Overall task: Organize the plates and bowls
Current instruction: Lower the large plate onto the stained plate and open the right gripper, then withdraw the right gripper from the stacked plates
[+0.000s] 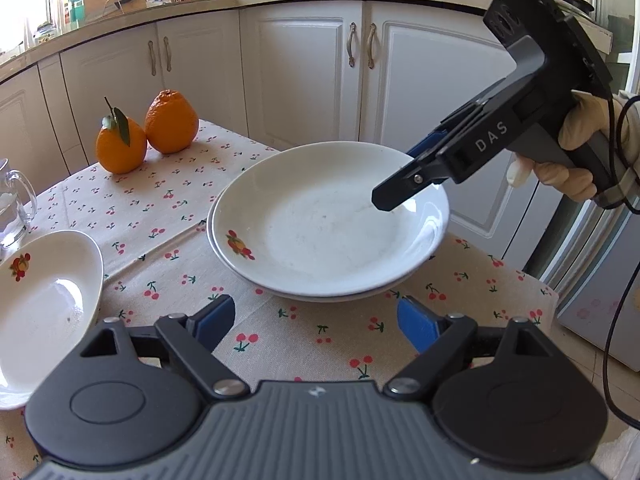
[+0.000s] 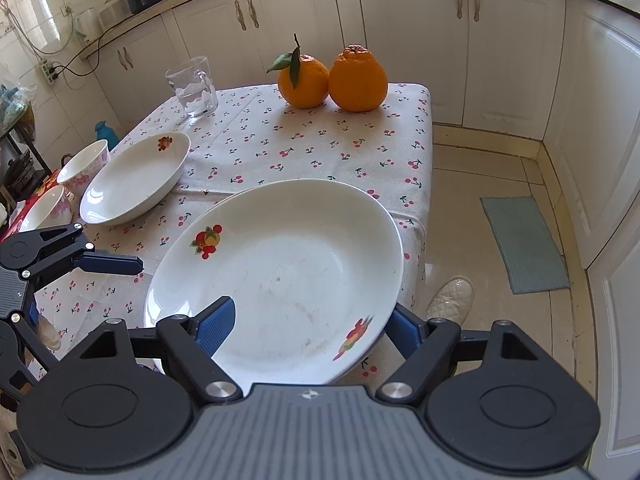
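To the left of the left tongs (image 1: 316, 316), a single plate (image 1: 44, 300) with a fruit print lies on the worktop (image 1: 160, 216), which wears a cherry-print cloth. Beyond that plate, at the left edge of the left wrist view, stands a glass jug (image 1: 12, 204). Ahead and a little left of these tongs a leafy orange (image 1: 120, 144) and a knobbed orange (image 1: 172, 122) sit touching each other near the far edge of the worktop.

The left tongs are released. Their blue pads stand wide apart over bare cloth with nothing between them. Straight ahead of them, just beyond the pads, is the top plate (image 1: 320, 224), nested in a lower plate (image 1: 360, 295) of which only the rim shows.

From the right, the right tongs (image 1: 400, 176) reach over this stack, carried by a gloved hand (image 1: 576, 148). They too are released, with the jaws spread wide. The near rim of the top plate passes between them: the left pad lies over the plate's inside and the right pad sits outside and under the rim. Neither pad presses on it.

In the right wrist view a bowl with pink flowers (image 2: 84, 164) and a second bowl (image 2: 40, 208) stand far to the left of the right tongs, past the single plate. To their right, below the worktop's edge, a white shoe (image 2: 450, 300) and a green mat (image 2: 524, 240) are on the floor (image 2: 480, 168).
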